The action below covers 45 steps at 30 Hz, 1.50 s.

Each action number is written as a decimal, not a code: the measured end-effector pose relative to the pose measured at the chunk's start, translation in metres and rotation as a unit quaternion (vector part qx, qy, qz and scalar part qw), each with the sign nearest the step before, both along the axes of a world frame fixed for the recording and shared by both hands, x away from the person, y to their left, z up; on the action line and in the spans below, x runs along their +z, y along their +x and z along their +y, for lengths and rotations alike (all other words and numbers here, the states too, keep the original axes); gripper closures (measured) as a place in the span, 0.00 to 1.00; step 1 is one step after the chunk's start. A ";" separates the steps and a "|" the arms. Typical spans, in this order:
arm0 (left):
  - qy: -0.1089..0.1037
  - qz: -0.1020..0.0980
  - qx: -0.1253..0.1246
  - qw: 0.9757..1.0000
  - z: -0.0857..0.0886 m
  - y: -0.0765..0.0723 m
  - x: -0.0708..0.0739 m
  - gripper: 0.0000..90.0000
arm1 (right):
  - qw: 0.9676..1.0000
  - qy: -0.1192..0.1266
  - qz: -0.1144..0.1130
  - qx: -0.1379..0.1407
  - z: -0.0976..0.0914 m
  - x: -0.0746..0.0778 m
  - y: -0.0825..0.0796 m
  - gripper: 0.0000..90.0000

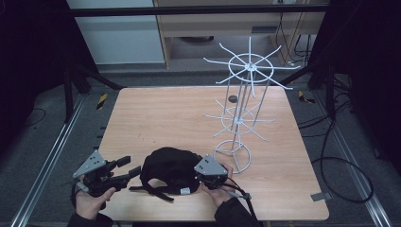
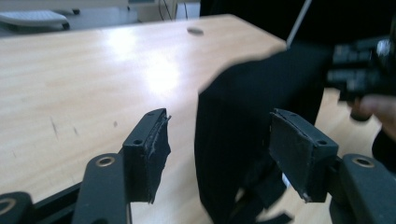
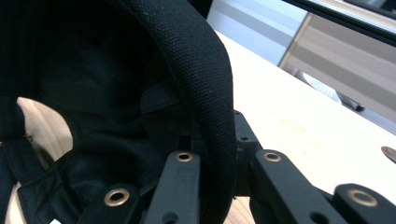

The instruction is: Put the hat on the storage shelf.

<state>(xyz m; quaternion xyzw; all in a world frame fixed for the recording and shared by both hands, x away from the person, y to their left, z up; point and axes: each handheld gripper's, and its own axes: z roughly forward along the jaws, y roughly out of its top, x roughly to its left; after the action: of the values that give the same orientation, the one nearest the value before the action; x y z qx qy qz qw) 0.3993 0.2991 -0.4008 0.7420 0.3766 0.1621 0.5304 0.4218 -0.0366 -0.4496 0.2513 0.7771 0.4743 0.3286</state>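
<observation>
A black cap (image 1: 168, 168) lies near the front edge of the wooden table (image 1: 165, 113). My right gripper (image 1: 204, 176) is shut on the cap's edge; in the right gripper view the cap's thick black rim (image 3: 205, 93) runs down between the two jaws. My left gripper (image 1: 128, 168) sits just left of the cap, open. In the left gripper view its pads (image 2: 152, 149) stand wide apart, with the cap's left side (image 2: 233, 140) rising between them, not clamped. A strap (image 1: 156, 191) trails from the cap toward the front edge.
A white wire rack (image 1: 243, 101) with spoke arms stands on the table right of centre, its ring base (image 1: 232, 153) close to my right gripper. A small dark disc (image 1: 232, 99) lies at the back. Black cables cross the floor at the right.
</observation>
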 end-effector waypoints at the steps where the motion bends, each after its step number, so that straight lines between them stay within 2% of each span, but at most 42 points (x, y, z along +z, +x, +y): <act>1: -0.005 -0.002 0.004 1.000 -0.001 0.002 0.005 0.41 | 1.000 0.000 0.000 0.000 0.000 0.000 0.000 0.93; 4: -0.009 -0.007 0.011 1.000 -0.008 0.011 0.018 0.41 | 1.000 -0.002 -0.014 0.022 0.000 -0.001 -0.003 0.93; 6: 0.004 0.007 0.013 1.000 -0.019 0.024 0.021 0.41 | 0.999 -0.009 -0.031 0.040 0.000 -0.001 -0.006 0.93; 7: 0.009 0.020 0.007 1.000 -0.025 0.029 0.018 0.41 | 0.998 -0.010 -0.035 0.044 -0.001 -0.002 -0.007 0.93; 8: 0.009 0.020 0.007 1.000 -0.025 0.029 0.018 0.41 | 0.998 -0.009 -0.039 0.049 -0.002 -0.002 -0.008 0.93; 10: 0.017 0.035 -0.008 0.999 -0.036 0.032 0.009 0.41 | 0.998 -0.009 -0.043 0.052 -0.003 -0.003 -0.009 0.93; 13: 0.010 0.053 -0.032 0.998 -0.046 0.030 -0.004 0.41 | 0.997 -0.003 -0.050 0.061 -0.008 -0.006 -0.010 0.92; 17: 0.007 0.069 -0.061 0.996 -0.056 0.019 -0.018 0.37 | 0.997 0.000 -0.045 0.061 -0.015 -0.010 -0.010 0.90; 21: 0.035 0.077 -0.088 0.993 -0.070 0.009 -0.032 0.33 | 0.998 -0.005 -0.026 0.065 -0.021 -0.014 -0.012 0.85; 26: 0.040 0.092 -0.105 0.989 -0.083 0.007 -0.044 0.33 | 0.998 -0.016 -0.006 0.066 -0.028 -0.016 -0.013 0.82; 27: 0.044 0.093 -0.105 0.989 -0.085 0.006 -0.045 0.35 | 0.998 -0.018 -0.001 0.063 -0.029 -0.017 -0.013 0.81; 29: 0.045 0.096 -0.105 0.989 -0.086 0.006 -0.046 0.46 | 0.998 -0.021 0.005 0.061 -0.030 -0.018 -0.011 0.80; 30: 0.044 0.102 -0.104 0.988 -0.086 0.006 -0.046 0.52 | 0.998 -0.019 0.011 0.059 -0.031 -0.018 -0.011 0.80; 31: 0.042 0.107 -0.102 0.988 -0.086 0.006 -0.047 0.52 | 0.998 -0.019 0.011 0.059 -0.031 -0.018 -0.011 0.80; 33: 0.042 0.121 -0.096 0.987 -0.087 0.007 -0.050 0.62 | 0.998 -0.021 0.014 0.059 -0.031 -0.017 -0.010 0.79; 34: 0.044 0.129 -0.090 0.987 -0.089 0.007 -0.052 0.73 | 0.998 -0.022 0.018 0.058 -0.031 -0.017 -0.010 0.78; 35: 0.044 0.129 -0.090 0.987 -0.089 0.007 -0.052 0.77 | 0.998 -0.022 0.018 0.058 -0.031 -0.017 -0.010 0.78; 36: 0.042 0.134 -0.086 0.986 -0.090 0.007 -0.053 0.77 | 0.998 -0.023 0.020 0.056 -0.031 -0.018 -0.010 0.78; 37: 0.044 0.133 -0.080 0.987 -0.090 0.007 -0.052 0.90 | 0.998 -0.026 0.026 0.052 -0.032 -0.018 -0.008 0.75; 39: 0.046 0.127 -0.075 0.988 -0.091 0.006 -0.050 0.91 | 0.998 -0.024 0.031 0.052 -0.033 -0.018 -0.008 0.73; 45: 0.053 0.067 -0.034 0.996 -0.085 0.004 -0.027 0.94 | 0.998 -0.001 0.044 0.047 -0.040 -0.009 -0.008 0.45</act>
<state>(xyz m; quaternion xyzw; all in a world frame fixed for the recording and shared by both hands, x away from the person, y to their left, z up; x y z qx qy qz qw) 0.4029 0.2143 -0.4274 0.7906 0.3768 0.1134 0.4692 0.4133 -0.0770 -0.4581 0.2354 0.8021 0.4770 0.2716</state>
